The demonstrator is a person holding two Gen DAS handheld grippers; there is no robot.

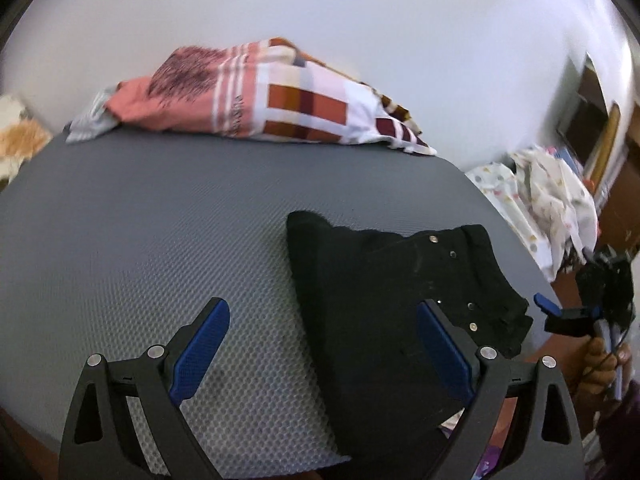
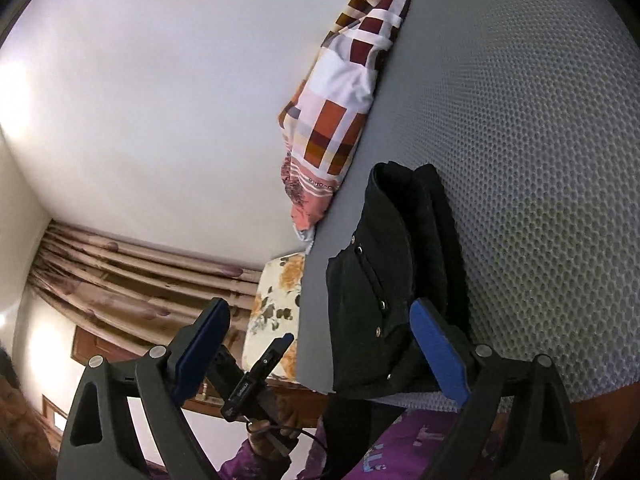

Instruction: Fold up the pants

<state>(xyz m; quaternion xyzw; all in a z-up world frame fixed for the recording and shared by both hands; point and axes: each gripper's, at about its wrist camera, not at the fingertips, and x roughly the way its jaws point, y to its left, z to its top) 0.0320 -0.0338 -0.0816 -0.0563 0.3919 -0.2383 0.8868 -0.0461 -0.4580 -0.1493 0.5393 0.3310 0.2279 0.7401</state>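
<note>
A grey mat [image 1: 160,216] with a dimpled honeycomb surface covers the table and takes up most of the scene. It carries two things. Along its far edge, against the white wall [image 1: 360,20], lies a bundle of patterned cloth [image 1: 256,96], pink at one end and checked in white, orange and maroon at the other. Nearer the person, close to the mat's front corner, sit the black pants [image 1: 392,280], folded into a thick stack with the waistband and its metal studs on top; one end hangs over the mat's front edge.

Off the mat there is a floral cushion [image 2: 276,304] beside its far corner, a striped brown curtain [image 2: 132,280] behind that, and a heap of pale printed fabric [image 1: 548,200] on the other side.

The left gripper [image 1: 324,354] hovers above the mat with its jaws spread wide, one blue pad over bare mat, the other over the pants, pinching nothing. The right gripper [image 2: 320,354] also has its jaws spread wide and grips nothing; the pants lie ahead of it and nothing stands between. A hand [image 1: 600,364] in a purple sleeve [image 2: 256,460] holds each tool.
</note>
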